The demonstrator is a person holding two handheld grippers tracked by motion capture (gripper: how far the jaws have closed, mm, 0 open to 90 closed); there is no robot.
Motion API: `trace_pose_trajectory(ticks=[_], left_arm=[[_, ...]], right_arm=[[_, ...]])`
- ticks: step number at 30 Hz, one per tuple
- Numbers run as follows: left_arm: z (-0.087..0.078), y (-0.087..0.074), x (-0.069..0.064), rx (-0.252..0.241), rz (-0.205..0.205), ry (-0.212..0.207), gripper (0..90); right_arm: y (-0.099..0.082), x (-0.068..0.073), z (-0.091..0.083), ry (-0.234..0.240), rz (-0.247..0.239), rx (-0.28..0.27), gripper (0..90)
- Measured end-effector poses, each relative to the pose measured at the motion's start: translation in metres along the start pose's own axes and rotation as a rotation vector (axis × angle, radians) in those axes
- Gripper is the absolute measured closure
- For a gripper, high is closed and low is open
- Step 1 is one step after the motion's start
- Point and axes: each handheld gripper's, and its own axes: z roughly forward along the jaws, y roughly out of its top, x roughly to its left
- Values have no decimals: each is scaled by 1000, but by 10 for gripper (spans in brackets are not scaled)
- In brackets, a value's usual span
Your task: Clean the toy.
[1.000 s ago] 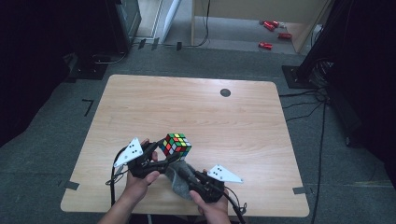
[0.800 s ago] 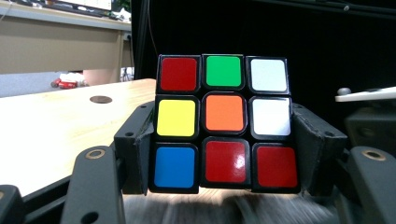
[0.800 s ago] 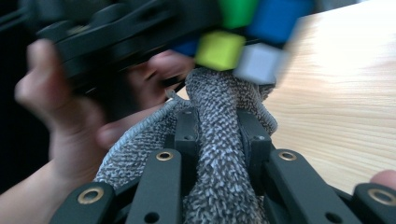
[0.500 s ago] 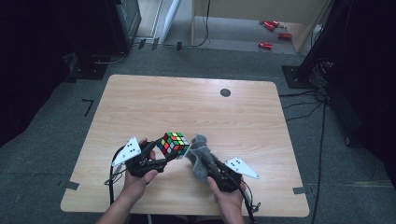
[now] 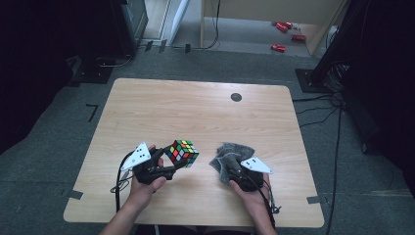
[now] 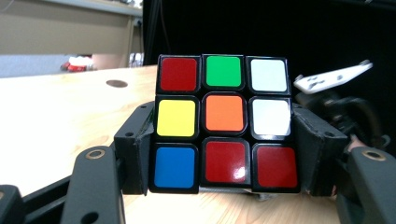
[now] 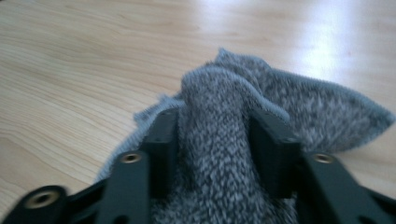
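Right gripper [image 5: 230,169] and grey cloth [image 5: 227,155] farther right, jaws just opening.

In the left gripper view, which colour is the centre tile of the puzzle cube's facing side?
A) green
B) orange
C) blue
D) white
B: the puzzle cube, clamped between the fingers of the left gripper, shows an orange tile in the middle of the face toward the camera, with green above it and red below.

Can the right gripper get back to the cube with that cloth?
Probably yes: bare table lies between the right gripper with the grey cloth and the cube, clamped in the left gripper.
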Motion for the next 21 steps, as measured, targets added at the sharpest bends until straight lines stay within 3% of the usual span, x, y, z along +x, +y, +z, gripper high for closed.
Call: trace_pose_trajectory(ticks=[7,14,18,21], left_arm=[[2,-1,3,38,-5,5,343],[6,1,3,87,-32,-9,342],[12,3,-3,135,-34,-46,342],[16,3,-7,163,-34,-66,342]], right_arm=[[10,6,-13,98,-64,-117,358],[18,34,-27,260,-228,-255,333],[16,51,-28,316,-308,-278,290],[13,61,-26,321,-364,-271,250]])
